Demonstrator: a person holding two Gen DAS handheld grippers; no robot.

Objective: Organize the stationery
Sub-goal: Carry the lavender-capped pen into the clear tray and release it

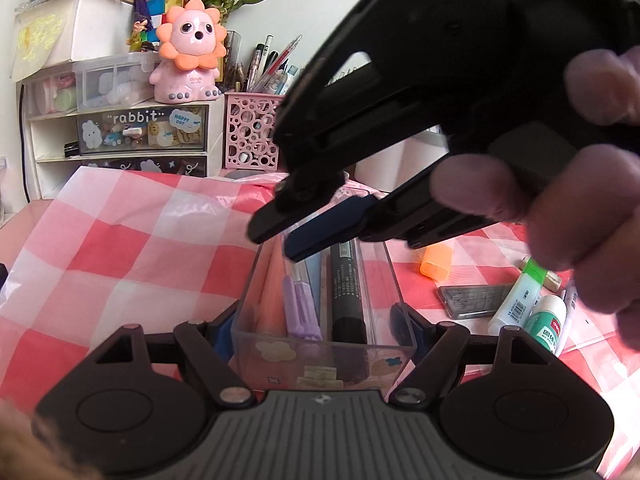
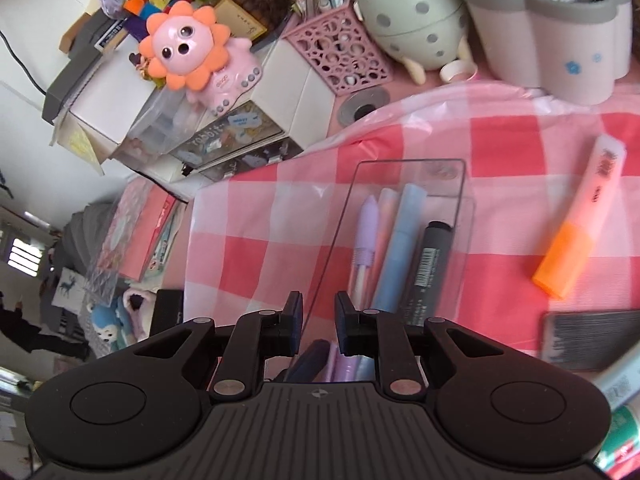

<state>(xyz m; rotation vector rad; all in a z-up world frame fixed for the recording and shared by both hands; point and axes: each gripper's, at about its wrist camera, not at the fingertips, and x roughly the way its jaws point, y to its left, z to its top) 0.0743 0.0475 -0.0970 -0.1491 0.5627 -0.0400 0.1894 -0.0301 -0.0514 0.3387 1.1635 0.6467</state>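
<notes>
A clear plastic box [image 1: 320,347] [image 2: 440,168] lies on the pink checked cloth. It holds a purple pen [image 1: 302,308] [image 2: 366,228], a light blue pen [image 2: 400,240] and a black marker [image 1: 346,288] [image 2: 430,256]. My left gripper [image 1: 316,326] is shut on the box, with its pads against the two long walls at the near end. A hand holds my right gripper [image 1: 276,240] [image 2: 319,320] just above the box. Its jaws stand a little apart with nothing pressed between them, and the box's left wall edge shows through the gap. An orange-capped highlighter [image 2: 576,240] [image 1: 436,262] lies on the cloth to the right.
Right of the box lie a dark flat case [image 1: 472,298] [image 2: 592,340] and glue sticks [image 1: 548,320]. Along the back stand a pink lattice pen holder [image 1: 250,136] [image 2: 340,56], a lion toy [image 1: 188,52] on a drawer unit, an egg-shaped holder [image 2: 416,28] and a grey pen cup [image 2: 548,40].
</notes>
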